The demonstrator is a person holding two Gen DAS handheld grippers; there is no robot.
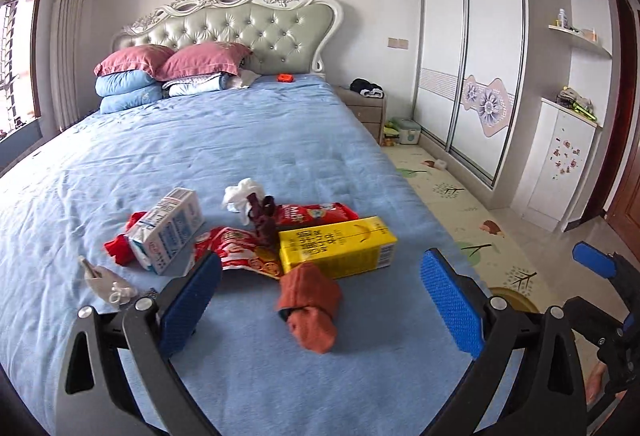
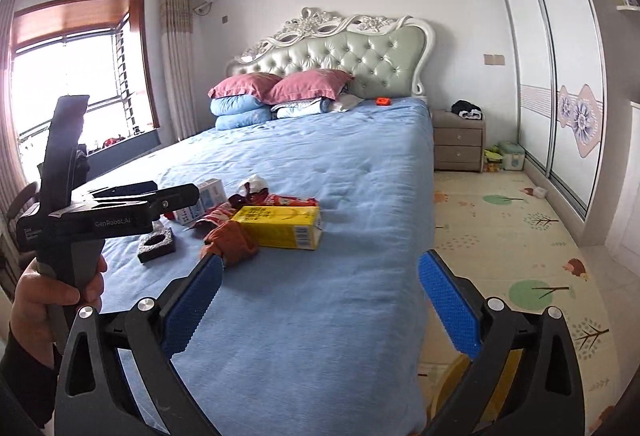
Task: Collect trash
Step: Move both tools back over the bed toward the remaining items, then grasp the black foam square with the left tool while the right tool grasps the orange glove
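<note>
The trash sits in a loose heap on the blue bed [image 1: 240,139], toward its foot and nearer the side that faces the wardrobe [image 1: 472,47]. From that heap up to the pillows [image 1: 168,61] the bedspread lies open and flat; between the bed's edge and the wardrobe doors runs a strip of patterned floor mat [image 1: 452,203], mostly bare.

The yellow carton [image 1: 340,246] lies on its side, its long axis running across the bed, one short end close to the bed's edge. A white-and-blue milk carton [image 1: 168,228] lies tilted to its left, with red wrappers [image 1: 240,252] between the two and a crumpled white tissue [image 1: 242,193] behind. A rust-coloured wad [image 1: 312,306] lies nearest the foot, just in front of the yellow carton.

The left tool [image 1: 320,308] hangs over the foot of the bed with its blue pads spread wide — nothing gripped, though the wad shows between them. The right tool [image 2: 320,312] stands just as wide and empty, its right pad out past the bed's edge over the mat.
</note>
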